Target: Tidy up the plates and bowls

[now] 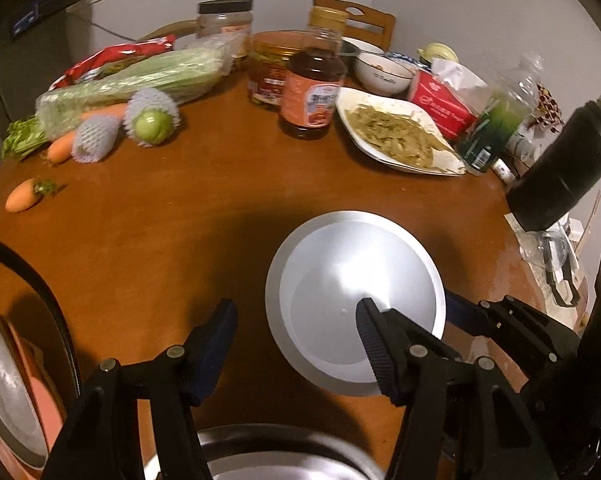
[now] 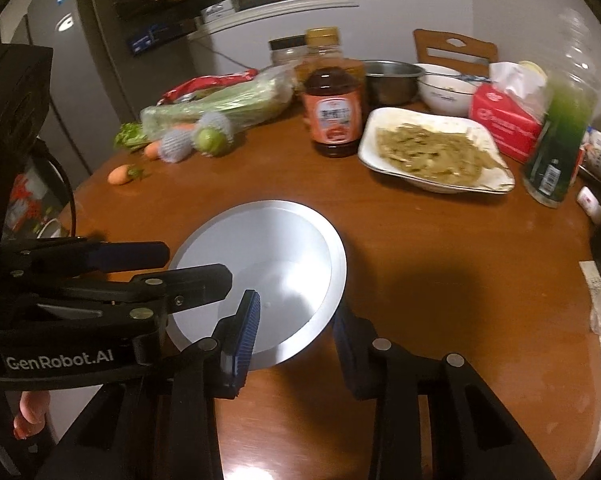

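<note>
Metal plate (image 2: 260,276): I see it on the wooden tabletop (image 2: 440,280), near edge.
Right hand-held gripper (image 2: 296,328): clamped on plate's rim.
Left hand-held gripper (image 1: 296,340): released, one finger over plate.

1. The left wrist view is taken from close above the table (image 1: 160,240), angled steeply down past its own fingers.
2. The right wrist view is aimed likewise, from the right.
3. The metal plate (image 1: 340,280) (image 2: 268,260) and far clutter are shared.

a home dining corner: round wooden table (image 2: 440,280) crowded with food, fridge (image 2: 100,60) behind.
</note>
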`<state>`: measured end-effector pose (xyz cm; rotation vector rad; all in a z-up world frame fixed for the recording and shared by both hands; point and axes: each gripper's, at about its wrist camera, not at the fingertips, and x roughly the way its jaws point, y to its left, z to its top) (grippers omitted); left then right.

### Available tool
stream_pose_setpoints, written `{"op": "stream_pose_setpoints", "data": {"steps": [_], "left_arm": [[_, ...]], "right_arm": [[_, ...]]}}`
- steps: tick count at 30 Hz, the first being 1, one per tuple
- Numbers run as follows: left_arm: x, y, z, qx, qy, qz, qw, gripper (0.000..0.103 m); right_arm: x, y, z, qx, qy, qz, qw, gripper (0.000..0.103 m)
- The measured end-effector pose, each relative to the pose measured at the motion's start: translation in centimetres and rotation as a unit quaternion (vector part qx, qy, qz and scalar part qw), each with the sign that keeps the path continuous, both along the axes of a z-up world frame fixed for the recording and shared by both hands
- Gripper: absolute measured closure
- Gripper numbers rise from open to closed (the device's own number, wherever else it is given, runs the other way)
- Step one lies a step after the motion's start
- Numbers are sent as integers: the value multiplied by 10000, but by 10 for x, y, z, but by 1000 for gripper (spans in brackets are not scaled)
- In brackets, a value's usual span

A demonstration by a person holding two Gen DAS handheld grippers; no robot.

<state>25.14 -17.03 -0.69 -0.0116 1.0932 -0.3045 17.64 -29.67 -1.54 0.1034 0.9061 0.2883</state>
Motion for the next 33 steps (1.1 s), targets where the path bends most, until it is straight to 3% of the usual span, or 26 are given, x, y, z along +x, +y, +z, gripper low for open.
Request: {"op": "stream_pose_setpoints", "data": {"steps": [10, 21, 33], "left_arm": [[-5, 32, -2, 212, -71, 165, 9996, 59], [-5, 40, -12, -22, 77, 5, 10000, 77], [-4, 42, -2, -157, -150, -39, 9998, 79]], "right_arm": [[3, 33, -1, 35, 102, 208, 9997, 65], [6, 42, -3, -35, 209, 159, 9996, 67], [13, 45, -1, -50, 209, 81, 9997, 72]]}}
